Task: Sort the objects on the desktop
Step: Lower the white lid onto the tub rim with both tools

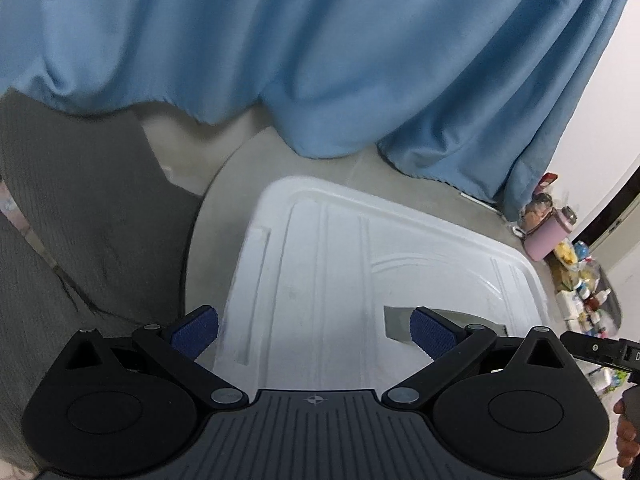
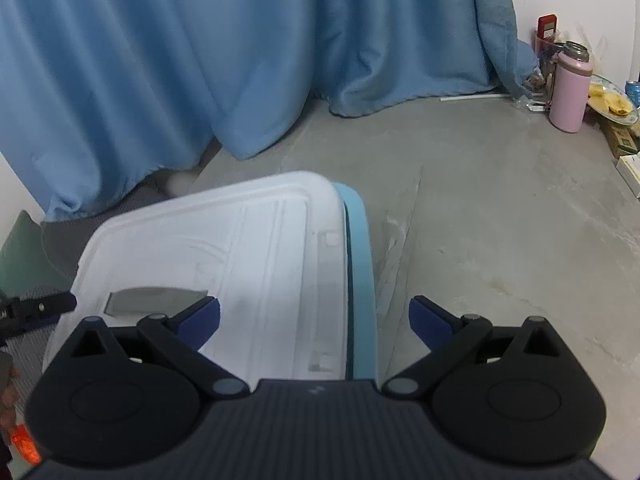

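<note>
A: Start big. What fills the back of both your views?

B: A blue curtain (image 1: 320, 60) hangs behind everything, its hem bunched on the grey tabletop (image 2: 500, 200). On that table, in front of you, sits a storage box with a white lid (image 1: 340, 260); from your right wrist camera a light blue rim (image 2: 360, 260) shows along the lid's right edge.

A: And the lid itself?

B: Closed flat, with a grey handle recess (image 2: 156, 300) near the edge closest to you.

A: Your grippers?

B: Your left gripper (image 1: 314, 330) is spread wide above the lid's near edge, nothing between its blue pads. Your right gripper (image 2: 314, 322) is spread wide too, empty, over the lid's right side and the rim.

A: The things to sort?

B: Clustered at the table's far right, well apart from the box: a pink flask (image 2: 570, 92), a plate of yellow food (image 2: 612, 106) just beside it, and small boxes (image 2: 630, 160) near the edge
</note>
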Motion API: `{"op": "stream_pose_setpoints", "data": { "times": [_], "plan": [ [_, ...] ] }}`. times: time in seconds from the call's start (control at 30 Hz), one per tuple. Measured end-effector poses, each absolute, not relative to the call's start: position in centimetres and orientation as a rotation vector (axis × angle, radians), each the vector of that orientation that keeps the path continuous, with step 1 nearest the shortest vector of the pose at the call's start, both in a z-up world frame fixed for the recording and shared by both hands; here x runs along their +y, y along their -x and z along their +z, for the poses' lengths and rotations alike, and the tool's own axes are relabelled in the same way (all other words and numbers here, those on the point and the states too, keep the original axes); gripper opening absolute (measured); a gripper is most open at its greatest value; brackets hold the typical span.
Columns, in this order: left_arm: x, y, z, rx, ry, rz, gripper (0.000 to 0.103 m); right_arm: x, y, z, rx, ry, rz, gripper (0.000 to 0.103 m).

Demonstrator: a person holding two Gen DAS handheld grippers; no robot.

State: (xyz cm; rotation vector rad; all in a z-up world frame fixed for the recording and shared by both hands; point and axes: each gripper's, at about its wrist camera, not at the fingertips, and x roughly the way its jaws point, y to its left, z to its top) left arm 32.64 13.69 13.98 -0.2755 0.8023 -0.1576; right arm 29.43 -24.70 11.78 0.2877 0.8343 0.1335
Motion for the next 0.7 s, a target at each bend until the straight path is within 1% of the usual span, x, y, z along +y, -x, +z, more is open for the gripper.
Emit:
{"op": "stream_pose_setpoints", "data": {
  "times": [0.13,0.4,0.53,0.63,0.7],
  "plan": [
    [13.1,-33.4,13.9,0.837,0.204,-0.118,0.103,-24.1,-29.7,11.4,0.851,-0.253,0.133,0.101],
    [12.8,-34.0,13.2,0.877,0.196,-0.141,0.103,-22.8,-30.1,10.9,0.88,-0.177,0.102,0.101],
    [12.5,-33.9,13.1,0.875,0.172,-0.15,0.103,-23.1,-30.0,10.6,0.881,-0.188,0.111,0.1],
    [12.5,-33.7,13.0,0.871,0.167,-0.149,0.102,-23.3,-29.9,10.6,0.882,-0.201,0.124,0.097],
    [12.4,-33.6,13.0,0.867,0.17,-0.157,0.102,-23.6,-29.8,10.5,0.883,-0.22,0.13,0.092]
  ]
}}
